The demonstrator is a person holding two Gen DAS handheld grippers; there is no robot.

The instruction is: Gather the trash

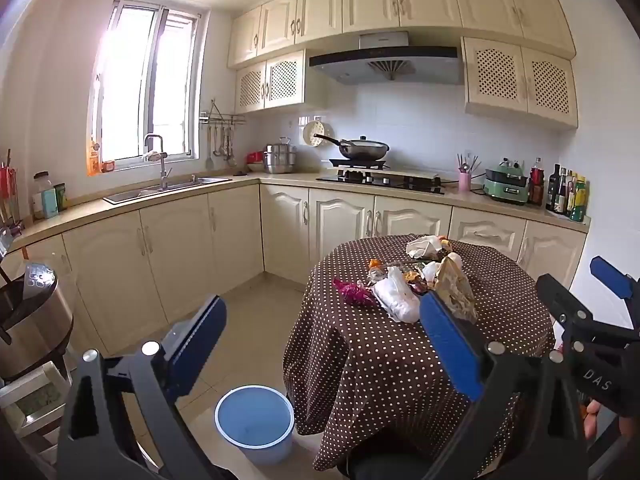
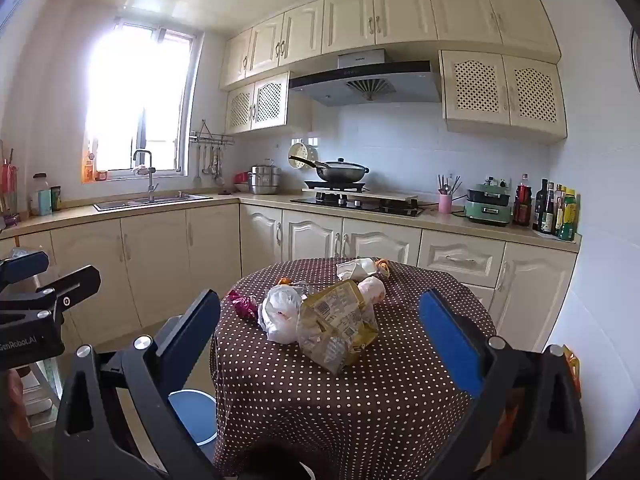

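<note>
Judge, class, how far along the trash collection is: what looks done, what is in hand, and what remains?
Done: nothing that shows; the blue bin on the floor looks empty. In hand: nothing; the left gripper and right gripper are both open, short of the pile. Left: everything, including the yellow wrapper, white plastic bag, purple wrapper and crumpled paper, all on the dotted tablecloth.
</note>
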